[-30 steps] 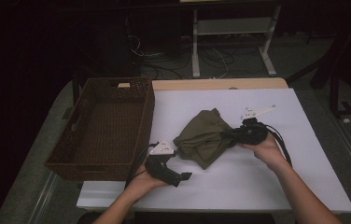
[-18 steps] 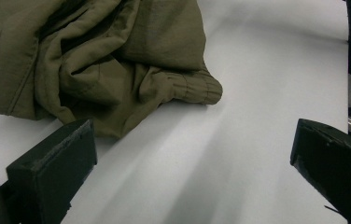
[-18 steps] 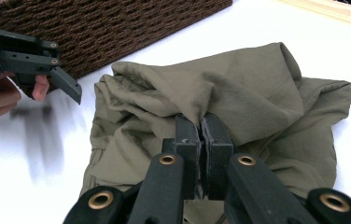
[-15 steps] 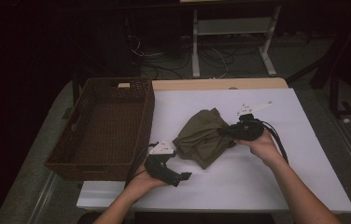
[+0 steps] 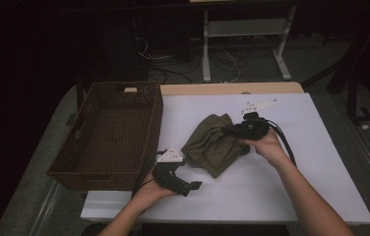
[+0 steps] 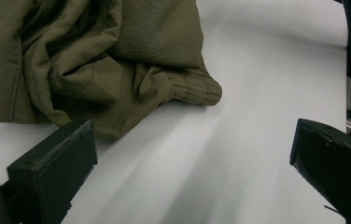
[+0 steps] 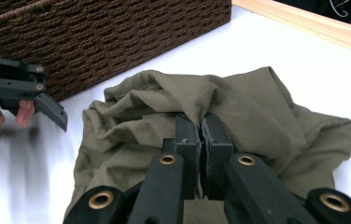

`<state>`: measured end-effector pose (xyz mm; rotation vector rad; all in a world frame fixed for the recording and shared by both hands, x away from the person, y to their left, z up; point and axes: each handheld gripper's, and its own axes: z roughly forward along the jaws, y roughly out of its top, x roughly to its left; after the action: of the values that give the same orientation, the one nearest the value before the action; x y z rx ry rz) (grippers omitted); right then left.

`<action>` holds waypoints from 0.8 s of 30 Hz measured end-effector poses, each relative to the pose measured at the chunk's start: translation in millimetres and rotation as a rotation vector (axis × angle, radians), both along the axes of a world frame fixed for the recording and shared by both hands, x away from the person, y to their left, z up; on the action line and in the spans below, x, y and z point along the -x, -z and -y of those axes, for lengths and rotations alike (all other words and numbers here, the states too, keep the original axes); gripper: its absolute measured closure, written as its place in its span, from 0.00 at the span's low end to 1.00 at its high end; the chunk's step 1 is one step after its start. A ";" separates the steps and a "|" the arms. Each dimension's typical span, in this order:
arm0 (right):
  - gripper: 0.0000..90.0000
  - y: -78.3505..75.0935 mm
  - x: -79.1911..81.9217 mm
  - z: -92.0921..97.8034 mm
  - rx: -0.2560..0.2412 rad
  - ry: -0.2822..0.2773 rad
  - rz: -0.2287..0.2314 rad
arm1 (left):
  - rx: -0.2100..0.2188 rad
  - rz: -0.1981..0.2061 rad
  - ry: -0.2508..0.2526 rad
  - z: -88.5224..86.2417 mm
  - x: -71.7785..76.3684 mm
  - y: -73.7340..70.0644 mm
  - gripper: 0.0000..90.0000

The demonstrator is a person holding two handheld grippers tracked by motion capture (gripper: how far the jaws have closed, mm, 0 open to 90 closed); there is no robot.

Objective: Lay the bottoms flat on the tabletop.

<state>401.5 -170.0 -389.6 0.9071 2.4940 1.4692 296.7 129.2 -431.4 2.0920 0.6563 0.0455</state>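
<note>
One olive garment (image 5: 216,144) lies crumpled on the white tabletop (image 5: 291,187), just to the right of the brown wicker basket (image 5: 109,132) and apart from it. The right gripper (image 5: 246,129) has its jaws pressed together on a raised fold near the garment's upper right edge; in the right gripper view the cloth (image 7: 220,112) is pinched between the two black pads with no gap left. The left gripper (image 5: 180,183) sits on the tabletop at the garment's near left corner, jaws spread wide and holding nothing.

By the look of it the garment is light, limp and thin woven cloth: it will sag and trail from any single hold, will not break, and should not slip much between the pads. A doubled fold or a stitched hem would give the surest bite. The ribbed cuff (image 6: 197,88) and the seamed edge at the left look like good places for a second hold.

From the high view comes the layout: basket, garment and both hands in relation. The right gripper view confirms the pinch itself and shows the left gripper (image 7: 19,88) off near the basket wall. The left gripper view adds the cuff, the stitching and the bare tabletop between its open jaws, with the cloth just beyond the left jaw and not between them.
</note>
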 end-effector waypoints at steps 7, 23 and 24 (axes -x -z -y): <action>0.96 -0.4 -9.9 -13.6 0.006 -0.011 0.003 | 0.011 -0.008 -0.002 -0.6 -0.8 -0.1 0.00; 0.96 0.5 -33.1 -51.7 0.032 -0.021 -0.004 | 0.025 -0.013 -0.003 -1.4 -0.6 -1.2 0.00; 0.96 0.4 -34.2 -53.6 0.033 -0.021 -0.010 | 0.024 -0.010 -0.003 -1.3 -0.5 -1.3 0.00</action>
<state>435.7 -116.4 -390.0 0.8878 2.5343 1.4285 297.3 130.5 -430.1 2.0693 0.6626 0.0281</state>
